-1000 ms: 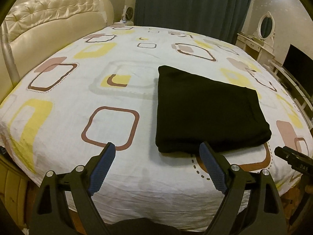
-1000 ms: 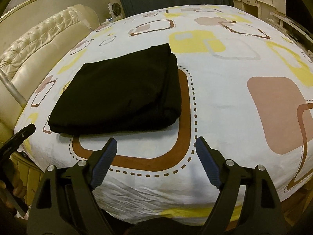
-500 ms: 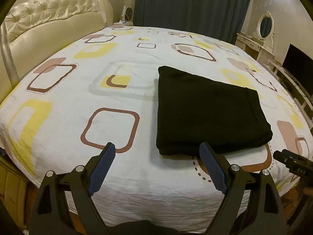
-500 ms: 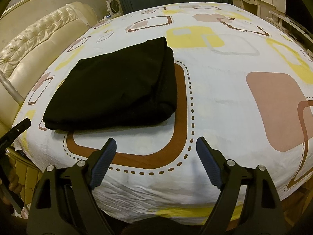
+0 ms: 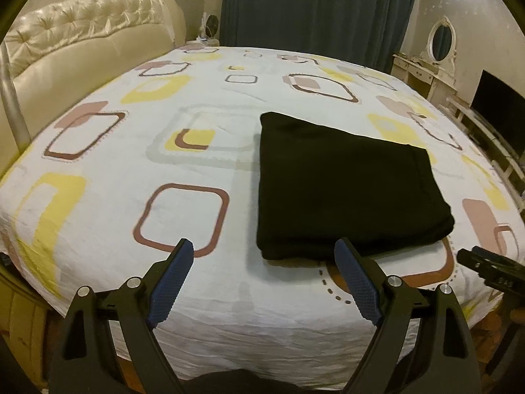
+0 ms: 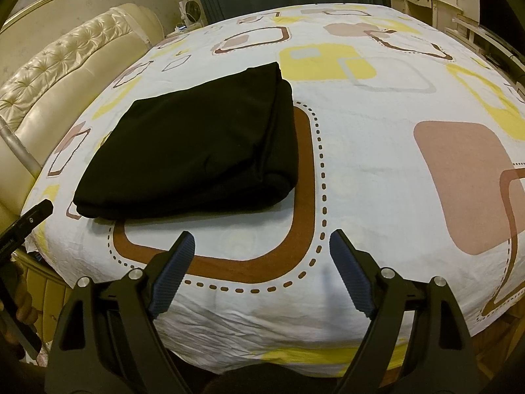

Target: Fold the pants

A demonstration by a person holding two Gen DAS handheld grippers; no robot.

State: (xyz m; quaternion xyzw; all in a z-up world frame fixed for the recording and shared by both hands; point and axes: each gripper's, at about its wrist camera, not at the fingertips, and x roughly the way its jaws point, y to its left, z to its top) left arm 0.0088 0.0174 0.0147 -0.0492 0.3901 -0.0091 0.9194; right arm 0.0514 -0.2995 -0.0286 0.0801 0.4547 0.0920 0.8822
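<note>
Pants [image 5: 344,184]: black, folded into a thick rectangular stack, lying flat on the bed near its front edge; judged from this, the fold looks finished or nearly so.
Headboard [image 5: 82,42]: cream, tufted, at the far left, well apart from the stack.
Left gripper [image 5: 264,277]: jaws spread wide, holding nothing, above the front edge of the bed; its right finger sits just in front of the stack's near edge, and whether it touches the cloth I cannot tell.
Bedsheet [image 5: 183,216]: white with yellow, brown and pink squares, lightly wrinkled at the front.
Right gripper [image 6: 262,266]: jaws spread wide, empty, low over the sheet in front of the stack's right corner, apart from the cloth.
Layered side [image 6: 279,138]: the stack's right edge shows several plies, slightly bulging.
Dresser [image 5: 423,72]: white with an oval mirror, far right.
Risk: a finger brushing the near edge could drag the top ply and open the fold.
Risk: pinching only one ply at the bulging side would peel the stack apart.
</note>
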